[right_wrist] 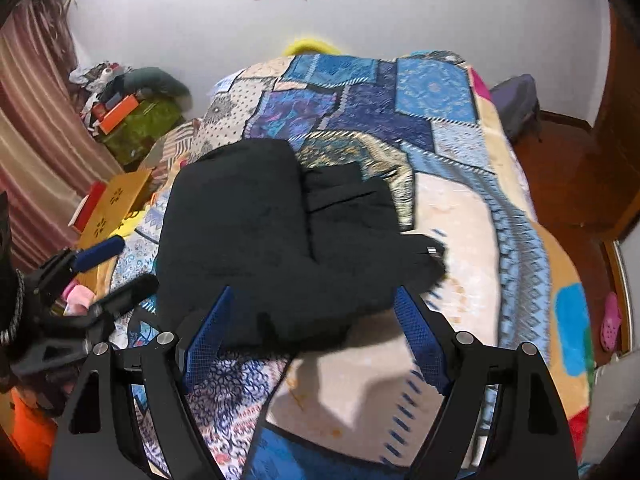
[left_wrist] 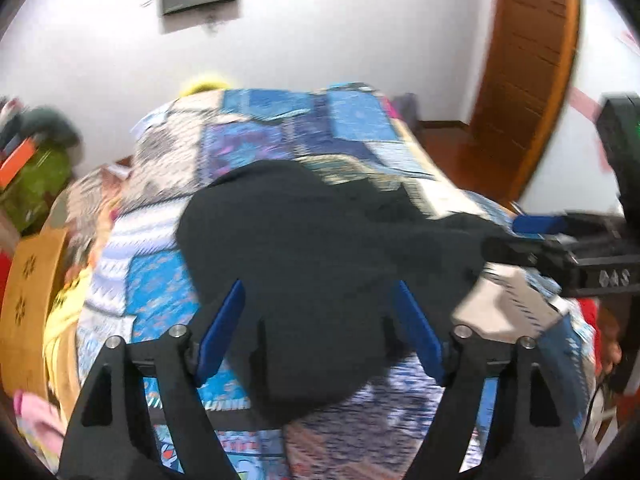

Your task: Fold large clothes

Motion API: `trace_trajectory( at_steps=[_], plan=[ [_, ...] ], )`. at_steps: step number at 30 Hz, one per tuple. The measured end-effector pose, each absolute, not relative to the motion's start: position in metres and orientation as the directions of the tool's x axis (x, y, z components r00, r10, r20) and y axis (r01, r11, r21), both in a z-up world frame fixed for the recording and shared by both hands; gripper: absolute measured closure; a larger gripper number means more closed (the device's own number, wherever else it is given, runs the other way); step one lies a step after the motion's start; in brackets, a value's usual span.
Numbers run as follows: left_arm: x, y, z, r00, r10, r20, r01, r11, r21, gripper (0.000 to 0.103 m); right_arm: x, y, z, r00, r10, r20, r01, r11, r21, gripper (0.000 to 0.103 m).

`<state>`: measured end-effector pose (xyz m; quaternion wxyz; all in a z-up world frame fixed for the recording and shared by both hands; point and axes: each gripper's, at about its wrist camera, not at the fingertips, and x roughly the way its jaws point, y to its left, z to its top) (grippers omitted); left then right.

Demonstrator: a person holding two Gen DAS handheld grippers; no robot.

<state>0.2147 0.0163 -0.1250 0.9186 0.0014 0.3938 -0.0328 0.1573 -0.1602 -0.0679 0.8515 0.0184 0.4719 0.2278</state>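
A black garment [left_wrist: 320,240] [right_wrist: 260,232] lies folded into a thick bundle on a bed covered by a blue patchwork quilt [left_wrist: 280,136] [right_wrist: 400,112]. My left gripper [left_wrist: 319,286] hovers open over the garment's near part, its blue pads apart and not pressing the cloth. My right gripper [right_wrist: 314,292] is also open above the garment's near edge, nothing pinched. Each gripper shows in the other's view: the right gripper [left_wrist: 520,238] at the garment's right end, the left gripper [right_wrist: 116,274] at its left side. The left wrist view is blurred.
A wooden door [left_wrist: 528,80] stands at the right. Left of the bed are a yellow wooden stool [right_wrist: 120,196], a green bag [right_wrist: 140,128] under clutter, and a striped curtain [right_wrist: 32,140]. A purple backpack [right_wrist: 516,104] and a pink shoe [right_wrist: 610,320] lie on the floor at right.
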Motion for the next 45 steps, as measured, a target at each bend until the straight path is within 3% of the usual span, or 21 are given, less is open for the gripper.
trace_trajectory(
  at_steps=[5,8,12,17,27,36,43,45],
  plan=[
    [0.23,0.045,-0.169,0.616,-0.017,-0.787,-0.033,0.998,-0.048,0.023,0.16,-0.153,-0.09,0.455,0.337,-0.824,-0.349,0.919,0.183,0.023],
    [0.222,0.061,-0.178,0.629,-0.069,-0.775,-0.07,0.987,-0.145,0.01,0.156,-0.154,-0.095,0.451,0.319,-0.834,-0.362,0.919,0.156,0.023],
    [0.225,0.075,-0.182,0.61,-0.135,-0.781,-0.092,0.967,-0.24,0.01,0.151,-0.162,-0.089,0.437,0.32,-0.841,-0.364,0.917,0.161,0.023],
    [0.23,0.085,-0.178,0.611,-0.122,-0.782,-0.114,0.964,-0.239,0.01,0.148,-0.182,-0.082,0.449,0.319,-0.834,-0.313,0.931,0.188,0.023],
    [0.248,0.122,-0.207,0.575,-0.28,-0.769,-0.22,0.852,-0.474,0.001,0.175,-0.214,-0.105,0.349,0.497,-0.795,-0.166,0.867,0.47,0.023],
    [0.271,0.138,-0.242,0.521,-0.475,-0.709,-0.287,0.684,-0.67,0.0,0.205,-0.205,-0.145,0.224,0.658,-0.719,-0.051,0.744,0.666,0.023],
    [0.281,0.142,-0.253,0.514,-0.512,-0.688,-0.303,0.642,-0.705,0.0,0.216,-0.193,-0.156,0.187,0.701,-0.688,-0.045,0.705,0.707,0.023],
    [0.282,0.143,-0.255,0.51,-0.526,-0.681,-0.304,0.63,-0.715,0.0,0.217,-0.187,-0.158,0.18,0.717,-0.673,-0.047,0.69,0.722,0.029]
  ],
)
